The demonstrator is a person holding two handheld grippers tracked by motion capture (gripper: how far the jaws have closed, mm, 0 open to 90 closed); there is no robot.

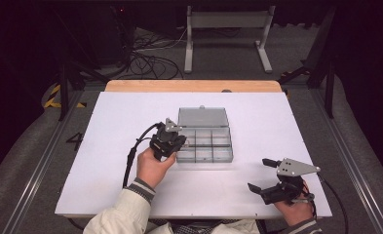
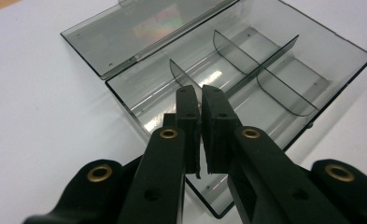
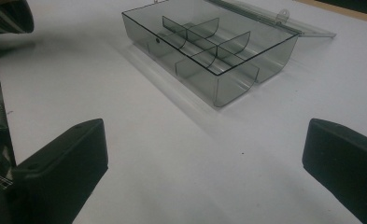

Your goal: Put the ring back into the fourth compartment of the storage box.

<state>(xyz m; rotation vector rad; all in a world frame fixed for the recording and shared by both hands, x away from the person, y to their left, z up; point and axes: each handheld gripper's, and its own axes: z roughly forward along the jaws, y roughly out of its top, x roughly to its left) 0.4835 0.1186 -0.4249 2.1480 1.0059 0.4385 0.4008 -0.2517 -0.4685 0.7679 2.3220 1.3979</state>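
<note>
— Jaws on the left gripper [image 2: 200,100] are squeezed almost shut, with just a thin gap and nothing between them. See them?

— Yes! They hang over the left end of the see-through grey plastic box with little walls inside [image 2: 246,70]. Where is the box?

— It sits in the middle of the flat white table [image 1: 130,180]. Its lid [image 1: 202,117] is open and lies flat behind it.

— And the right gripper [image 1: 262,175]?

— Its jaws are spread wide, holding nothing. It is down by the near right corner, well apart from the box.
</note>
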